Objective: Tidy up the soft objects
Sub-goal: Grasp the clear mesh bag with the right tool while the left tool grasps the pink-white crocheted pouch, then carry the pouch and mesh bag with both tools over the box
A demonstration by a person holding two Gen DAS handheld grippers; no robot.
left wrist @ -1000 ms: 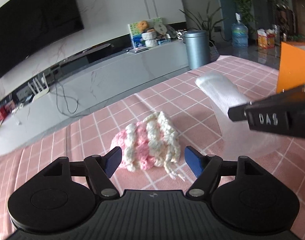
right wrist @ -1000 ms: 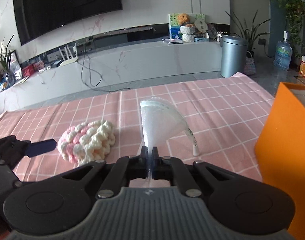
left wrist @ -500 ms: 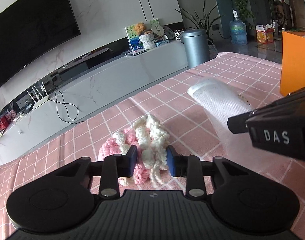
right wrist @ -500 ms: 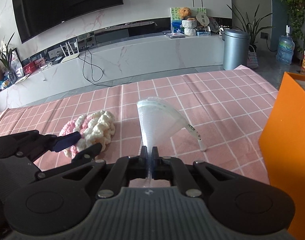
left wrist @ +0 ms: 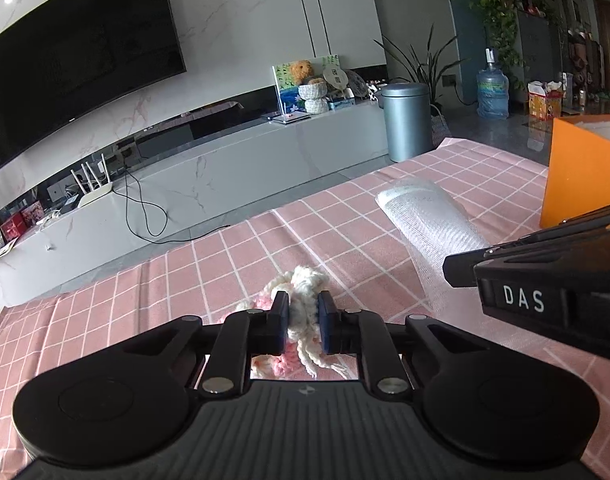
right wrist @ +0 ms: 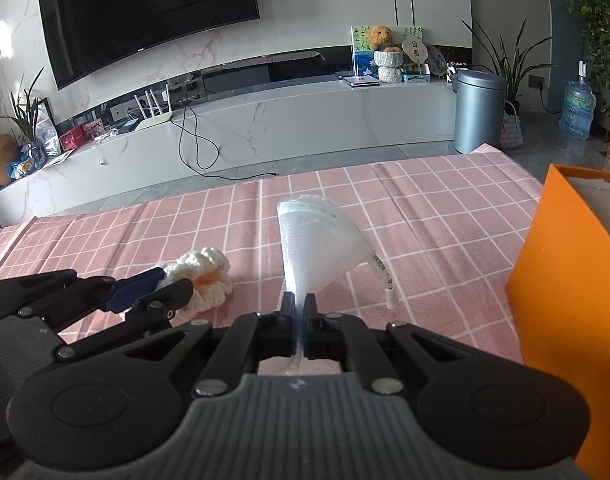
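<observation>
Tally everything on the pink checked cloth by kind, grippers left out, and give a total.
Knitted pieces: 1, pink and white yarn piece
Bubble-wrap bags: 1, clear bag
Boxes: 1, orange box
Total: 3

One pink-and-white knitted piece (left wrist: pixel 303 292), one clear bubble-wrap bag (right wrist: pixel 317 240), one orange box (right wrist: pixel 565 264), two grippers.

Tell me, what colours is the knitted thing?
Pink and cream-white chunky yarn; the left wrist view shows it best.
</observation>
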